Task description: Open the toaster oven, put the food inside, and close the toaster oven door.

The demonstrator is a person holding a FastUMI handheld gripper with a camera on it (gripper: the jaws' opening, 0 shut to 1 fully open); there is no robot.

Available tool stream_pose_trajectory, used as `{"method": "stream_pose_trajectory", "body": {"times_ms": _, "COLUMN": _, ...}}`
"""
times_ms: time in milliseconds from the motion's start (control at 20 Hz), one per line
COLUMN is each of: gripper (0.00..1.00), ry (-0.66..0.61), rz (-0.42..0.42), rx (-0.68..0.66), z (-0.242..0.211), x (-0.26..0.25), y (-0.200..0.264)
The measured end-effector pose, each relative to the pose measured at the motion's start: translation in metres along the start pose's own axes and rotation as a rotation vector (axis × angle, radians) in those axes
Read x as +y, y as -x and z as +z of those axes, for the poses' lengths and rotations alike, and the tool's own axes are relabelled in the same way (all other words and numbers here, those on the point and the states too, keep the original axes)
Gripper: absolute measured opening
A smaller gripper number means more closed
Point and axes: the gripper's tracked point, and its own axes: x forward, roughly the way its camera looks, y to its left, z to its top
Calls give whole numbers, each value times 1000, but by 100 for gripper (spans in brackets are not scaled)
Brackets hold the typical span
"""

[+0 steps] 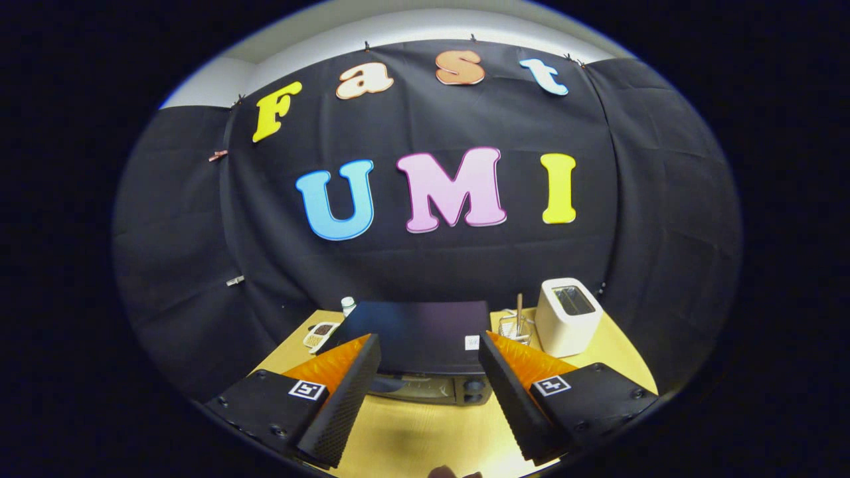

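Jaws stand wide apart with nothing held between them, poised high over the near part of the bench and looking down and forward.

Seen from the gripper view, the toaster oven sits just ahead of the jaws and squarely between them. Its dark top faces up, and its front, with glass and two knobs at the right end, shows low between the fingertips. The door looks closed, though so little of the front shows that I cannot be sure. Beyond the right finger stands a white pop-up toaster, with a small wire rack holding a stick between it and the oven. Beyond the left finger lie a small white dish with something brown in it, which may be the food, and a little white bottle behind it.

As a judgement: a closed door with empty jaws suits either the approach to opening the oven or the moment after the door is closed again. The dish content's still lying outside the oven leans toward the early reading, if that is indeed the food. Opening would call for coming down and forward to the door's top edge or handle, which is hidden from up here.

Held raised and tilted downward, the gripper is centred on the oven, with a bit of the person's hand showing just behind the jaws.
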Motion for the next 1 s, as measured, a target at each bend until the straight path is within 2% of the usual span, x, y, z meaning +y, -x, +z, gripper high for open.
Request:
{"method": "stream_pose_trajectory", "body": {"times_ms": 500, "gripper": 97, "ry": 63, "rz": -33, "rx": -153, "z": 69, "x": -82, "y": 30}}
{"method": "stream_pose_trajectory", "body": {"times_ms": 1000, "gripper": 97, "ry": 71, "rz": -67, "rx": -197, "z": 77, "x": -117, "y": 46}}
